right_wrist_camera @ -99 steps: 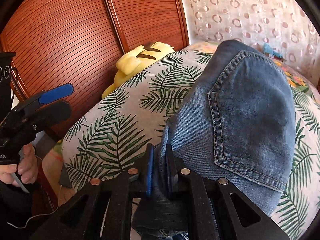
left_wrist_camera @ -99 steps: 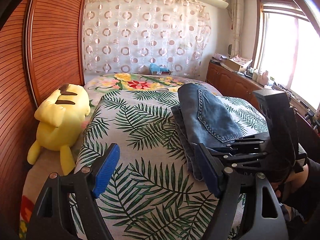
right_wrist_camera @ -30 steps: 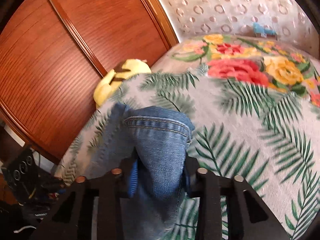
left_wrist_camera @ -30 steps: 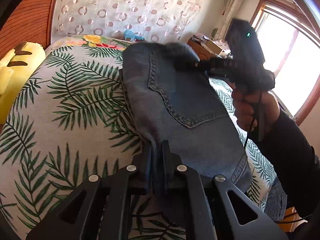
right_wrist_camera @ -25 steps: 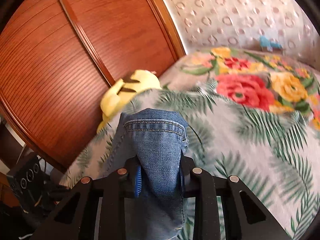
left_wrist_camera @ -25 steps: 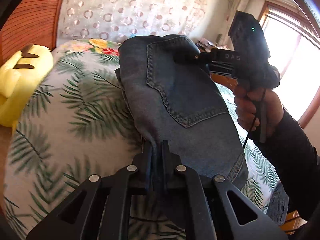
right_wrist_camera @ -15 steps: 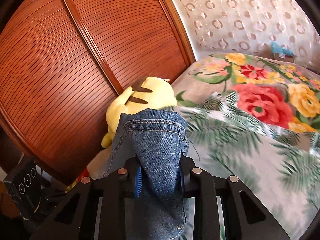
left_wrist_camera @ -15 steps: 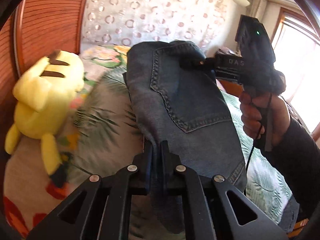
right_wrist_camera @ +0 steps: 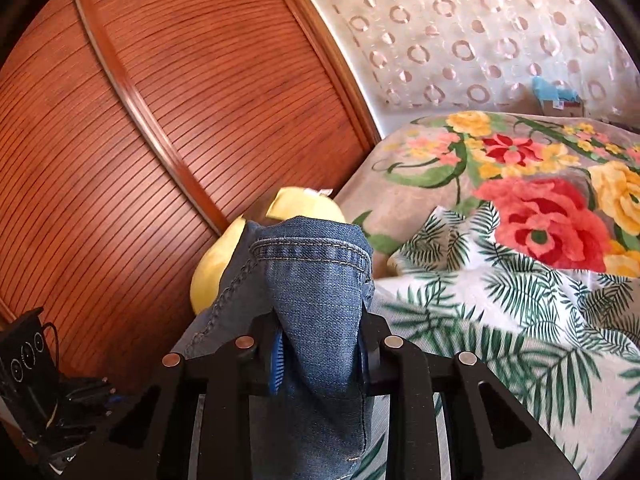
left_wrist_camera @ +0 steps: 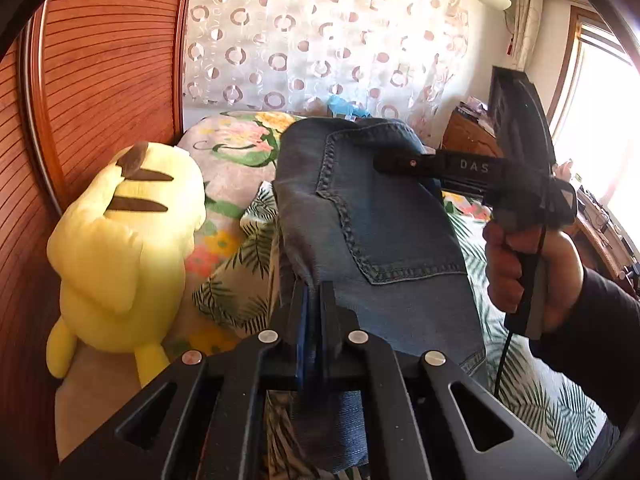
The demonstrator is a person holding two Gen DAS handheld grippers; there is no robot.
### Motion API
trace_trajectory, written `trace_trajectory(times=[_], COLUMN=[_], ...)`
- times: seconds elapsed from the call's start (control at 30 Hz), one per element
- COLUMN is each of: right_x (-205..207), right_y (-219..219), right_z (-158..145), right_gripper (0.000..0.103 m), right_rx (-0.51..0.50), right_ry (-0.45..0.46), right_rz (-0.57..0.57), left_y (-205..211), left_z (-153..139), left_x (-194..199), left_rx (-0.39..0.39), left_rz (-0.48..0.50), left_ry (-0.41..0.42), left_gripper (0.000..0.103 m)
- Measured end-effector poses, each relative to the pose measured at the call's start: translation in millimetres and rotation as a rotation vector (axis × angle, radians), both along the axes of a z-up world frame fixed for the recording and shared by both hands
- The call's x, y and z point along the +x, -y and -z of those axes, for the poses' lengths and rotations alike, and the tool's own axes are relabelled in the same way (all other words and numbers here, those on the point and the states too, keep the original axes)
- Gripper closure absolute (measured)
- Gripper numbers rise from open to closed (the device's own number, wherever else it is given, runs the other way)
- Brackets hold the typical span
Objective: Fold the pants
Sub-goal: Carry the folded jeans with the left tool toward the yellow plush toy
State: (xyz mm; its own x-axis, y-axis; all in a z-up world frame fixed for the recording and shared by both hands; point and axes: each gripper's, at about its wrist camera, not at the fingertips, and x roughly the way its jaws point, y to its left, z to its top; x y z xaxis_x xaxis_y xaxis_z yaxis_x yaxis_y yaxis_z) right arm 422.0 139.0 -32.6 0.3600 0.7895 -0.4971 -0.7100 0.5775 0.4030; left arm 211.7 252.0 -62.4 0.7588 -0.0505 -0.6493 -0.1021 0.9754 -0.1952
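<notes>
Both grippers are swinging the one folded pair of jeans leftward off the palm-leaf bed, toward the one yellow plush. Left gripper fingers are pinching the near edge tight; right gripper fingers are clamping a thick denim fold, all held above the bed.

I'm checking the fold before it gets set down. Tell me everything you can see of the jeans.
The jeans are blue denim, folded into a thick bundle with a back pocket, stitched in double seams, facing up. They are held above the palm-print bedspread. The left tongs are shut on the near edge; the right tongs are shut on a thick fold with a stitched hem. A yellow plush toy sits beside them.
</notes>
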Motion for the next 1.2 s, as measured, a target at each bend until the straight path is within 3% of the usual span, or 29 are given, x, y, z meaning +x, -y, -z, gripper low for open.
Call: trace_trajectory(times=[0.13, 0.33, 0.43, 0.57, 0.6, 0.63, 0.67, 0.77, 0.83, 1.07, 1.13, 1.2], right_x=[15, 35, 38, 35, 34, 34, 33, 32, 32, 10, 0, -13], right_y=[-4, -14, -13, -7, -9, -13, -19, -33, -34, -19, -8, 5], right_z=[7, 20, 11, -8, -9, -7, -2, 6, 8, -5, -8, -10], right_gripper=[0.075, 0.052, 0.050, 0.050, 0.054, 0.069, 0.074, 0.075, 0.075, 0.075, 0.075, 0.075], right_rx=[-0.007, -0.134, -0.175, -0.232, -0.244, -0.256, -0.276, -0.344, -0.339, -0.322, -0.306, -0.294], right_ry=[0.005, -0.007, 0.031, 0.158, 0.171, 0.169, 0.169, 0.194, 0.175, 0.189, 0.187, 0.187], right_rz=[0.043, 0.073, 0.050, 0.072, 0.065, 0.043, 0.021, 0.033, 0.048, 0.053, 0.051, 0.049], left_y=[-4, -3, -3, -1, -1, -1, -2, -1, 0, 11, 17, 23], left_z=[3, 12, 15, 13, 12, 11, 10, 8, 6, -8, -11, -15], left_x=[19, 23, 23, 21, 20, 19, 18, 13, 9, -6, -8, -11], left_rx=[0.015, 0.034, 0.036, 0.047, 0.047, 0.046, 0.042, 0.053, 0.053, 0.075, 0.081, 0.097], left_rz=[-0.002, 0.005, 0.002, -0.014, -0.021, -0.025, -0.035, -0.054, -0.060, -0.062, -0.054, -0.059], left_ry=[-0.021, -0.050, -0.056, -0.049, -0.049, -0.047, -0.045, -0.042, -0.036, 0.014, 0.020, 0.042], left_gripper=[0.097, 0.097, 0.097, 0.097, 0.097, 0.096, 0.096, 0.095, 0.083, 0.055, 0.034, 0.022])
